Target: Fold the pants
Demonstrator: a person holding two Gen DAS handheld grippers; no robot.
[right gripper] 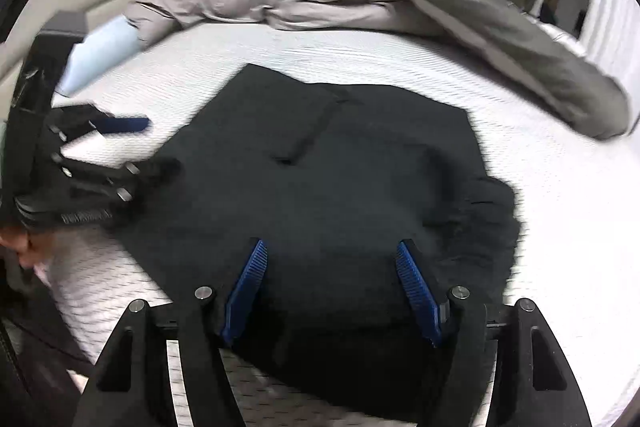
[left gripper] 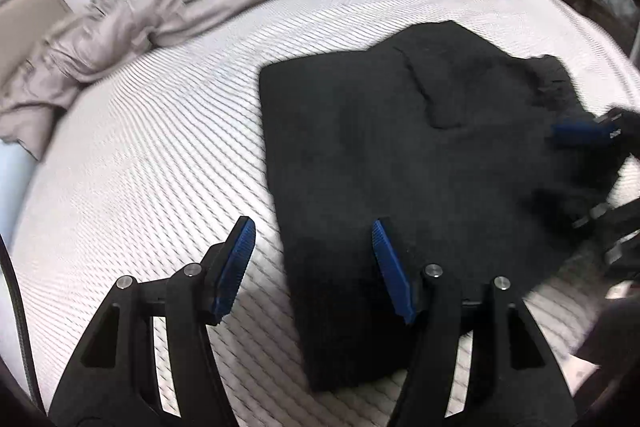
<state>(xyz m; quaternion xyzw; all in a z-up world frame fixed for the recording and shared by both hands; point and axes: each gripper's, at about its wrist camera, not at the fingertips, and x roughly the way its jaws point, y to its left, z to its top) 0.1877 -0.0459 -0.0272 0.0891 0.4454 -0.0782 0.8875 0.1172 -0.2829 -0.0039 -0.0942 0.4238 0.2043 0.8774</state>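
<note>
While both grippers hang above the white ribbed mattress [right gripper: 400,59], the black pants [right gripper: 320,179] lie on it folded into a compact, flat block. Left gripper [left gripper: 314,227]: blue pads apart, nothing between them — one pad over the mattress, the other over the pants' near edge. Right gripper [right gripper: 332,251]: jaws spread over the dark cloth, gripping nothing. A rumpled grey duvet [right gripper: 460,11] is bunched along the far side, clear of the pants; a pale blue pillow [right gripper: 100,47] sits beside it.

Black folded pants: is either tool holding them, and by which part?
Nothing is held. Both the left tool and right tool are open above the black folded pants.
</note>
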